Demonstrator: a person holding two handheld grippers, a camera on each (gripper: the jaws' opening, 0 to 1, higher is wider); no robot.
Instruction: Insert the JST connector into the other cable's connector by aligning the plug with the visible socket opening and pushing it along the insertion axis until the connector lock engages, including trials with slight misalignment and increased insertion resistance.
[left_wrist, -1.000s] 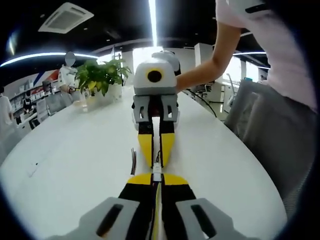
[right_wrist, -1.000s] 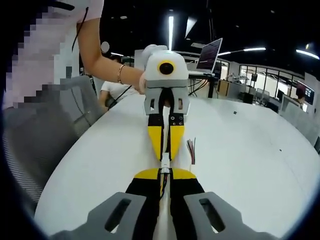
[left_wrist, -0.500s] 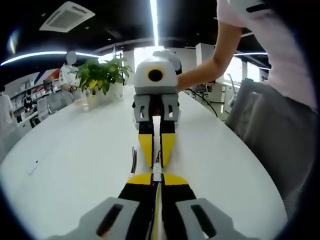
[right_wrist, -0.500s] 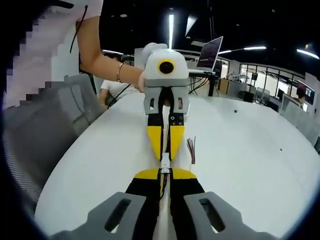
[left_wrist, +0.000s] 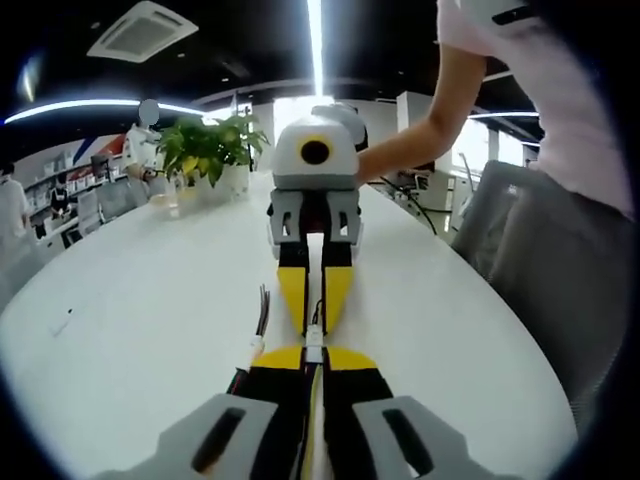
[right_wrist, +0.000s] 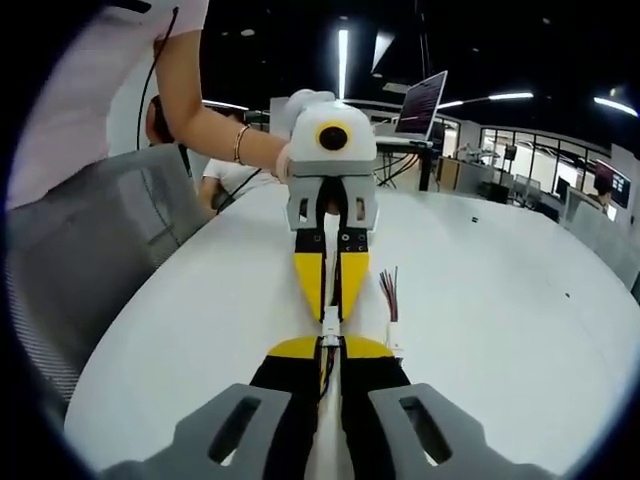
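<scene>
My two grippers meet tip to tip over the white table (left_wrist: 130, 300). In the left gripper view my left gripper (left_wrist: 313, 358) is shut on a small white JST connector (left_wrist: 314, 344), and the right gripper (left_wrist: 313, 322) comes in from above, shut on the mating connector. From the right gripper view the right gripper (right_wrist: 329, 352) and the left gripper (right_wrist: 331, 312) pinch the joined white connectors (right_wrist: 329, 330) between them. Whether the lock is engaged is hidden by the jaws. A loose cable tail with bare coloured wires (left_wrist: 262, 305) (right_wrist: 390, 288) fans out beside the tips.
A person's arm (left_wrist: 420, 140) holds the far gripper. A potted plant (left_wrist: 205, 150) stands at the table's far end, and a laptop (right_wrist: 420, 105) at the other end. Grey chairs (left_wrist: 530, 250) (right_wrist: 90, 260) stand along the table's edge.
The loose cable tail has swung up closer beside the jaws, so its white end piece and coloured wires now show more. Both grippers stay shut, tip to tip.
</scene>
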